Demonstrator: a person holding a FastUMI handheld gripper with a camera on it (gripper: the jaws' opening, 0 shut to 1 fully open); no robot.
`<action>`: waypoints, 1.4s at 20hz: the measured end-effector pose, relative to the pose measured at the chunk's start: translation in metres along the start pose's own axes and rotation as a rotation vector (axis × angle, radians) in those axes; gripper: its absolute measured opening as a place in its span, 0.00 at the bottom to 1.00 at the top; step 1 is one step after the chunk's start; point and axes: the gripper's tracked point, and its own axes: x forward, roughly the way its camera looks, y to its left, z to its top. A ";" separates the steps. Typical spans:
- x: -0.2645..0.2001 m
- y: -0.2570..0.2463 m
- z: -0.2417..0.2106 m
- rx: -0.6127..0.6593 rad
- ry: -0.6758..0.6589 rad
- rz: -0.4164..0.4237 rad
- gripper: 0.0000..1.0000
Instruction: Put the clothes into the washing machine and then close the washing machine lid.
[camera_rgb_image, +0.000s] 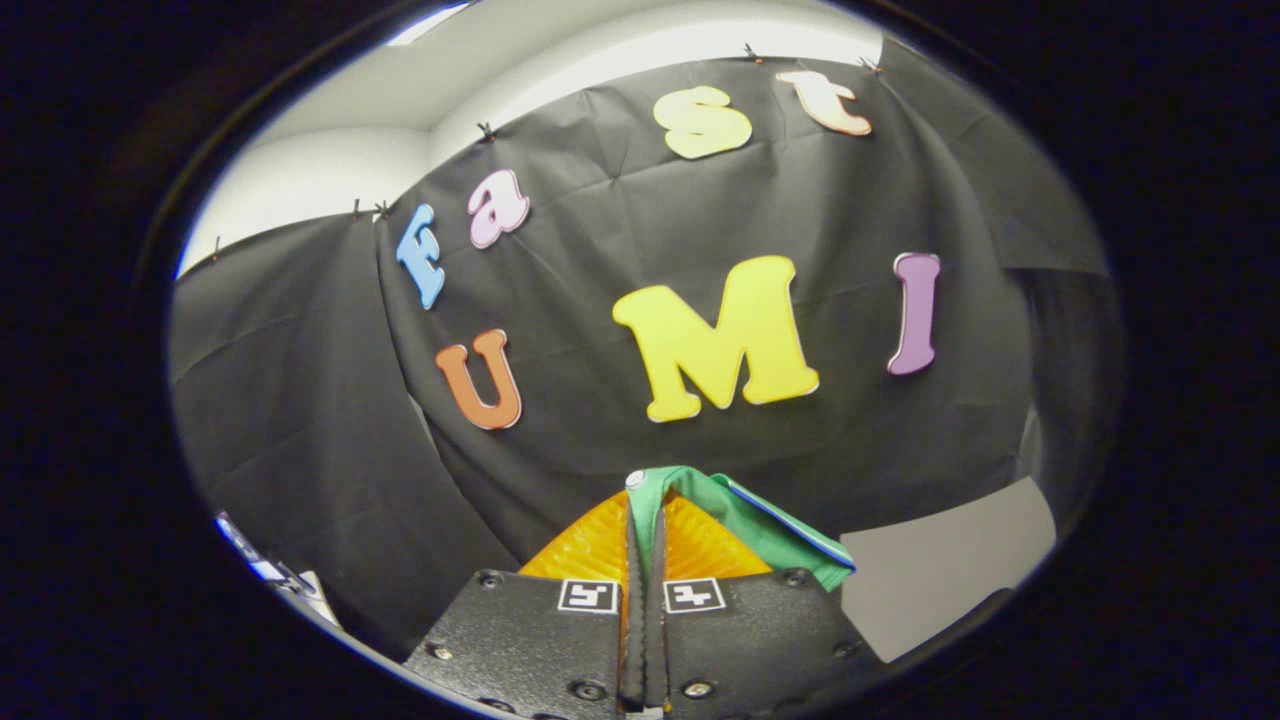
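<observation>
Pinching a green garment (745, 515) between its two fingers, the gripper (645, 520) is held raised toward the black cloth wall (600, 250) of the booth. The fingers press together on the fabric, which drapes over the right finger and hangs beside it. A pale surface (950, 560) lies beyond, lower right.

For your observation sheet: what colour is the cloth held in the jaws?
Green, with a thin blue edge; cloth, gripper view.
</observation>
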 end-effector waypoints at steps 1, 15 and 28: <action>0.014 0.004 -0.016 0.010 0.021 0.006 0.04; 0.130 -0.003 -0.186 0.059 0.261 -0.036 0.04; 0.192 -0.053 -0.319 0.055 0.445 -0.142 0.04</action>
